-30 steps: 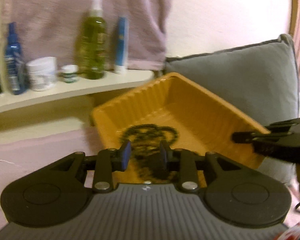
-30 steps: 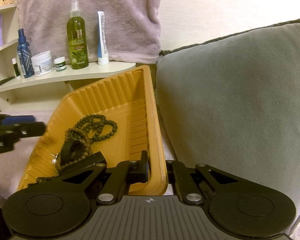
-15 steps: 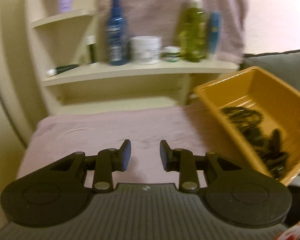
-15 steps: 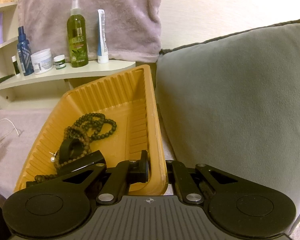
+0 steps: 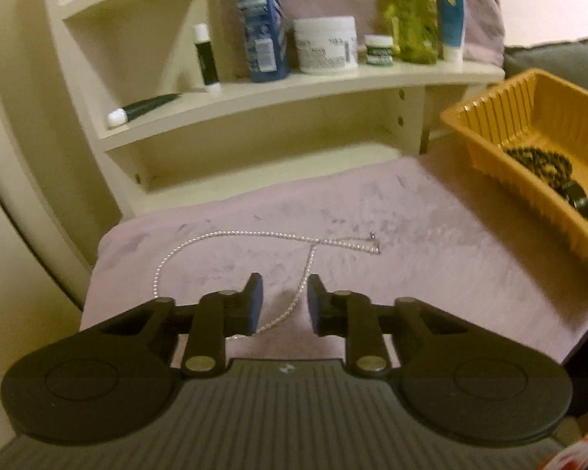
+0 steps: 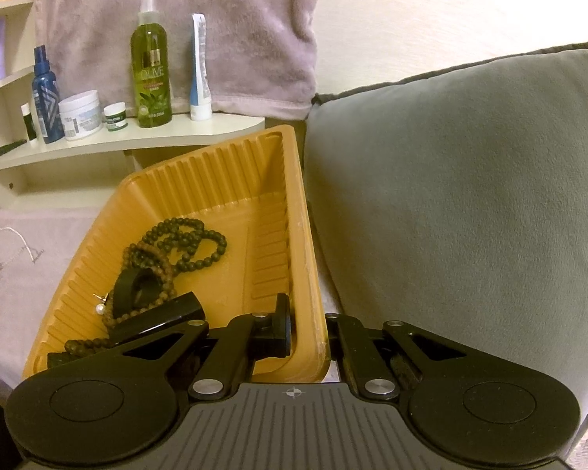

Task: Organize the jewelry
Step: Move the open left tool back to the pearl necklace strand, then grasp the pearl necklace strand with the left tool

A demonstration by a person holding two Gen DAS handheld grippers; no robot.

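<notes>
Most of the jewelry looks put away already. The ribbed orange plastic tray (image 6: 231, 203) holds a loop of dark round beads (image 6: 184, 241), some brown bead strings (image 6: 137, 313), a thick black ring (image 6: 137, 288) and a tiny white pearl earring (image 6: 100, 307). The tray is tipped up, with its far end higher, and it leans next to a big grey cushion (image 6: 470, 196).

The right hand-held gripper (image 6: 307, 335) is pinching the near rim of the tray, one finger inside the wall and one outside, and this seems to be what holds the tray tipped.

One thing is left out. A thin silver chain necklace (image 5: 254, 237) lies stretched on the soft pink towel (image 5: 431, 243) that covers the surface, well apart from the tray. Its clasp end points toward the tray and its other end runs down between the fingers of the left hand-held gripper (image 5: 282, 301).

The left jaws are closing now, with the chain lying between them, but there is a gap on both sides and the pads (image 5: 253, 301) do not press on it yet.

So the job is nearly done, I think. What is left is to grab the silver chain, lift it, carry it to the tray and drop it in with the beads. A thin chain can slip out easily, so the pinch has to be snug.
</notes>
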